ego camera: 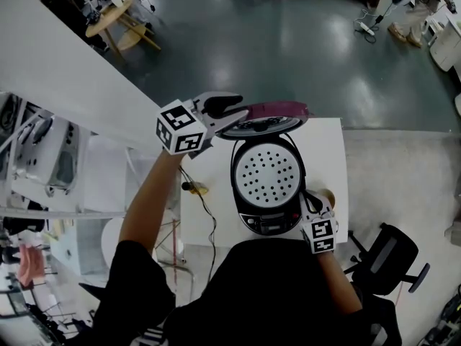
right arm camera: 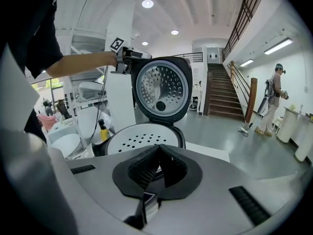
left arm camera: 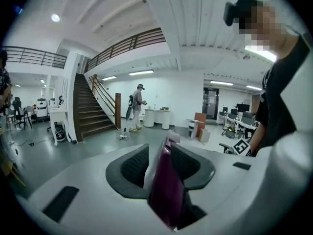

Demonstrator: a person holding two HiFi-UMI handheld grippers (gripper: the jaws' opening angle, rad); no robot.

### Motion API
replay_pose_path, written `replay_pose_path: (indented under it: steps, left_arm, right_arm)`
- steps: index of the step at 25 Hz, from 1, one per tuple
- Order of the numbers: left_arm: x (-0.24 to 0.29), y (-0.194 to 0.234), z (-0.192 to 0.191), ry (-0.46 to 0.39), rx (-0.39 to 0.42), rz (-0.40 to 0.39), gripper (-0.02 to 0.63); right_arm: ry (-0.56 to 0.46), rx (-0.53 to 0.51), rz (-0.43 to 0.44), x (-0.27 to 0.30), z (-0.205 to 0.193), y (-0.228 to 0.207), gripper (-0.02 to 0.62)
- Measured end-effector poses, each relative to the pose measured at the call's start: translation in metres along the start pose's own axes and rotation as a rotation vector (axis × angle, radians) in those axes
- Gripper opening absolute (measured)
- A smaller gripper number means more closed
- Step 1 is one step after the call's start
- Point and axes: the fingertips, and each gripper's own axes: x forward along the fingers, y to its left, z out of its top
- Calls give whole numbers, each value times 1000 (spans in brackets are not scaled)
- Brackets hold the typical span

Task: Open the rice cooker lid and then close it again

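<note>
Clamping the lid by its rim, left gripper is holding the rice cooker open: opening done, closing left; right gripper is idling shut & empty, cooker just ahead.

Black short-sleeved shirt, grey left gripper, grey right gripper (black-and-white marker cubes)

In the head view the person's torso hides the bench edge at 6 o'clock. The right tool half covers a tan thing at the rice cooker's 3 o'clock; what it is cannot be told. The cooker's panel print is too small to read. In the left gripper view the lid is cut off at 6 o'clock.
</note>
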Motion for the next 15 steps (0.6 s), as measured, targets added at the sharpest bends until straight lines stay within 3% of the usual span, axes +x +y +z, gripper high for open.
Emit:
replay_pose_path:
  steps: [6,15]
  left_arm:
    - [0,-23,-3,91,116,-26,91]
    - [1,-51,-12,209,194,-36,75]
  right_arm:
    - [-19,-8,2,-4,1,7,0]
    - [-48,-13,18,-15,-2,20,0]
